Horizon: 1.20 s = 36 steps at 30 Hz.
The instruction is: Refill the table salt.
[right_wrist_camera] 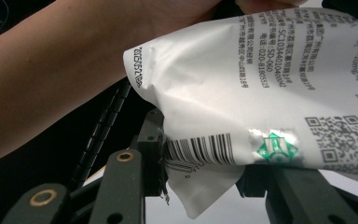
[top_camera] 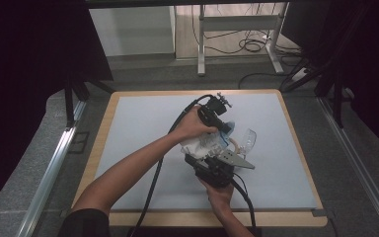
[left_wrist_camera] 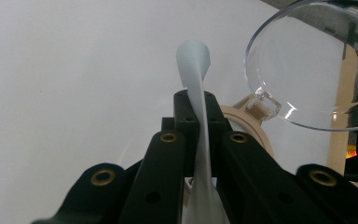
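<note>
Both grippers meet over the middle of the pale mat point(top_camera: 138, 128) around a white printed packet point(top_camera: 199, 144). My right gripper point(right_wrist_camera: 205, 168) comes from the near side and is shut on the packet's lower edge by the barcode; the packet point(right_wrist_camera: 242, 79) bulges above its jaws. In the high view that right gripper point(top_camera: 209, 157) sits just under the packet. My left gripper point(top_camera: 224, 128) reaches in from the far side. Its jaws point(left_wrist_camera: 198, 100) are shut on a thin pale blue strip point(left_wrist_camera: 193, 56) that stands up between them and curls at the top.
A clear round lid point(left_wrist_camera: 307, 70) hinged to a beige ring point(left_wrist_camera: 247, 123) lies just right of the packet; from above the lid point(top_camera: 246, 138) rests on the mat. The person's left forearm point(right_wrist_camera: 51, 79) crosses behind the packet. A wooden table border point(top_camera: 212, 218) frames the mat.
</note>
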Tool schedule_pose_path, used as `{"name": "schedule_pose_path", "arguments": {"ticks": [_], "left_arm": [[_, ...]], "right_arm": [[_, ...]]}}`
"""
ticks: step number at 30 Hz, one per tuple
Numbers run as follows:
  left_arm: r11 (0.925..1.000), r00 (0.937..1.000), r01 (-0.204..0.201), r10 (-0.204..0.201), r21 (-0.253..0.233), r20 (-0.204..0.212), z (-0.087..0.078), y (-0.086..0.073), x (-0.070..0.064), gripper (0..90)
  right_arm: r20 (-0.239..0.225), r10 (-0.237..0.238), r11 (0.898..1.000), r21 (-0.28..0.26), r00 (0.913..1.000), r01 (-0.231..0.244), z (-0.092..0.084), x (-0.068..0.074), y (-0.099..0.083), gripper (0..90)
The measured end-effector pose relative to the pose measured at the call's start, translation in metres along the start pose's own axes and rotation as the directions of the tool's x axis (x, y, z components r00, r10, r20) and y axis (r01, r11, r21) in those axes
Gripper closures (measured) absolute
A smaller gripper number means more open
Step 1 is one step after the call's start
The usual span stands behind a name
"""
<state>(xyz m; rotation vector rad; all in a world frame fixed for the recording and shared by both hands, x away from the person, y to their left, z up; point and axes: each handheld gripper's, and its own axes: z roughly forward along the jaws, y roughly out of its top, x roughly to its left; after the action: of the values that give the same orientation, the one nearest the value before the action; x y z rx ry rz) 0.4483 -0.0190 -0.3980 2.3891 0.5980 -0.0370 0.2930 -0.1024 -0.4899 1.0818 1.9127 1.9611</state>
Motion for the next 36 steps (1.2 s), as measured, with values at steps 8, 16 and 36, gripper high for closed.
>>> {"name": "schedule_pose_path", "arguments": {"ticks": [8,16,36], "left_arm": [[1.0,1.0,0.0,0.0,0.0,0.0,-0.0008,-0.0002,0.0002,89.5],[1.0,1.0,-0.001,0.001,0.0,0.0,-0.0005,0.0,-0.0001,89.5],[1.0,1.0,-0.003,0.003,0.003,0.002,0.0014,0.0007,-0.001,89.5]], "right_arm": [[0.001,-0.004,1.0,0.0,1.0,0.004,0.0005,0.0003,-0.0003,61.3],[0.003,-0.005,1.0,-0.002,1.0,0.005,0.0003,0.0003,-0.0002,61.4],[0.01,-0.002,1.0,-0.006,1.0,0.002,-0.0002,0.0009,0.0001,61.4]]}}
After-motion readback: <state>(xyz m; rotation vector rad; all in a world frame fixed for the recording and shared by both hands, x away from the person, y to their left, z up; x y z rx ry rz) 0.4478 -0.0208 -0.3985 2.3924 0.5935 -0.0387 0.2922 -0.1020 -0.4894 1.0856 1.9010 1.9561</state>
